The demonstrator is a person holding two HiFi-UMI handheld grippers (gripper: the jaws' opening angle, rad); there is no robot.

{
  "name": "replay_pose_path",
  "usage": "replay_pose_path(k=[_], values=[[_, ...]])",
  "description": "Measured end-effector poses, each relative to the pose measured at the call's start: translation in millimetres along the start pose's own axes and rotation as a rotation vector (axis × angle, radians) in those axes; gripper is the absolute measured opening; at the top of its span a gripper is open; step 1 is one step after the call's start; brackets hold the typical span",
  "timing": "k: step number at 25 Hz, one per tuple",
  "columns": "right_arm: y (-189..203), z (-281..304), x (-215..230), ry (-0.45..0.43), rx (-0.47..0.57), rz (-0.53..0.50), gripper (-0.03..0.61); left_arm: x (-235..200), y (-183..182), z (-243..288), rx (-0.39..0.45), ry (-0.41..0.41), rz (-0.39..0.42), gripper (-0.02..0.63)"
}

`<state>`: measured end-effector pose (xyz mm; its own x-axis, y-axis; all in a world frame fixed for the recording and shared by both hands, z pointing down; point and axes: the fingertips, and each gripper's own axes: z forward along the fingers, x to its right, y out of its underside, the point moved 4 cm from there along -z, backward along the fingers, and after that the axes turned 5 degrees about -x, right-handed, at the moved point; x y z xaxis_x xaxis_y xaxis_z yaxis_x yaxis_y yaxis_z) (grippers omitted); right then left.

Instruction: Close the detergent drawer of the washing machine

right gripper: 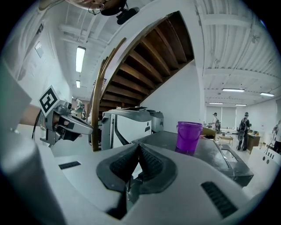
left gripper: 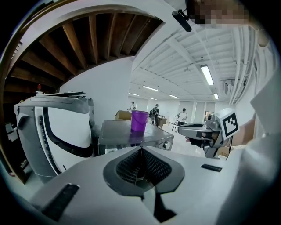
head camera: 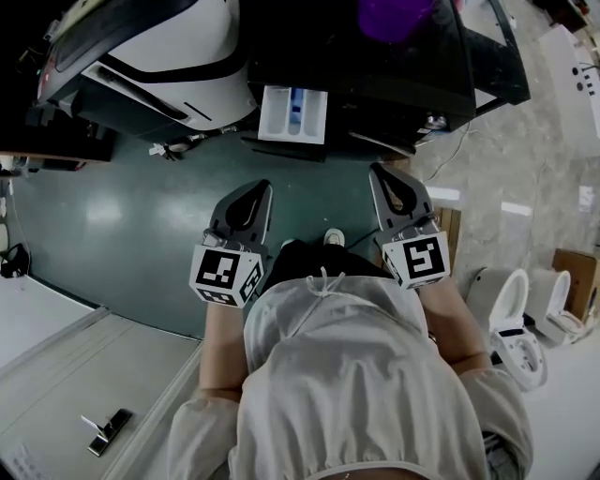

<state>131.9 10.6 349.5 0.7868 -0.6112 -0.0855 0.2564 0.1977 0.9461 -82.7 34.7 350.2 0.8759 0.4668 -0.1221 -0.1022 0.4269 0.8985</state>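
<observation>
In the head view the washing machine (head camera: pixel 412 75) has a dark top, and its white detergent drawer (head camera: pixel 292 114) is pulled out towards me, showing a blue insert. A purple bucket (head camera: pixel 394 14) stands on top of it. My left gripper (head camera: pixel 258 187) and right gripper (head camera: pixel 382 171) are held side by side in front of my chest, both shut and empty, a stretch short of the drawer. The left gripper view shows the machine (left gripper: pixel 131 139) and the bucket (left gripper: pixel 139 120) ahead. The right gripper view shows the bucket (right gripper: pixel 189 136) to the right of the tips.
A white appliance (head camera: pixel 159 56) with a dark open door stands left of the washing machine. The floor (head camera: pixel 122 216) is green underfoot and tiled on the right. White toilets (head camera: pixel 520 314) stand at the right edge. A wooden staircase (right gripper: pixel 145 57) rises overhead, and people stand far off.
</observation>
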Motion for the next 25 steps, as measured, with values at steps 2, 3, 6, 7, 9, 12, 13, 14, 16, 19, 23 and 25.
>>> replay_pose_path(k=[2, 3, 6, 7, 9, 12, 13, 14, 16, 19, 23, 25], values=[[7.1, 12.2, 2.6, -0.024, 0.004, 0.008, 0.003, -9.1, 10.8, 13.6, -0.033, -0.012, -0.019, 0.021], [9.9, 18.1, 2.1, -0.036, -0.008, 0.011, 0.002, -13.5, 17.0, 20.4, -0.055, -0.015, -0.029, 0.021], [20.2, 35.7, -0.9, -0.041, -0.088, 0.042, 0.002, -25.2, 34.3, 41.4, -0.103, 0.007, -0.056, 0.021], [24.0, 42.2, -0.3, -0.037, -0.103, 0.048, 0.002, -29.5, 39.5, 48.9, -0.114, 0.018, -0.059, 0.021], [31.1, 55.0, 2.5, -0.034, -0.102, 0.047, 0.003, -38.4, 49.2, 63.0, -0.132, 0.029, -0.047, 0.021], [45.7, 69.9, 3.6, -0.056, -0.106, 0.041, 0.003, -48.5, 66.6, 80.2, -0.155, 0.039, -0.028, 0.021], [51.1, 75.3, 4.2, -0.06, -0.12, 0.047, 0.005, -52.5, 73.2, 86.9, -0.161, 0.039, -0.033, 0.021], [56.0, 81.1, 5.2, -0.062, -0.134, 0.052, 0.005, -57.0, 79.8, 94.1, -0.165, 0.036, -0.042, 0.021], [63.1, 92.0, 7.0, -0.06, -0.153, 0.062, 0.005, -65.5, 92.8, 107.5, -0.176, 0.03, -0.06, 0.021], [70.0, 106.1, 7.5, -0.056, -0.171, 0.076, 0.005, -74.7, 108.3, 123.1, -0.205, 0.029, -0.072, 0.021], [74.6, 124.0, 9.0, -0.061, -0.183, 0.085, 0.005, -82.2, 116.8, 139.9, -0.226, 0.032, -0.094, 0.021], [73.6, 130.6, 9.9, -0.061, -0.18, 0.089, 0.005, -84.0, 119.6, 143.7, -0.237, 0.036, -0.105, 0.021]])
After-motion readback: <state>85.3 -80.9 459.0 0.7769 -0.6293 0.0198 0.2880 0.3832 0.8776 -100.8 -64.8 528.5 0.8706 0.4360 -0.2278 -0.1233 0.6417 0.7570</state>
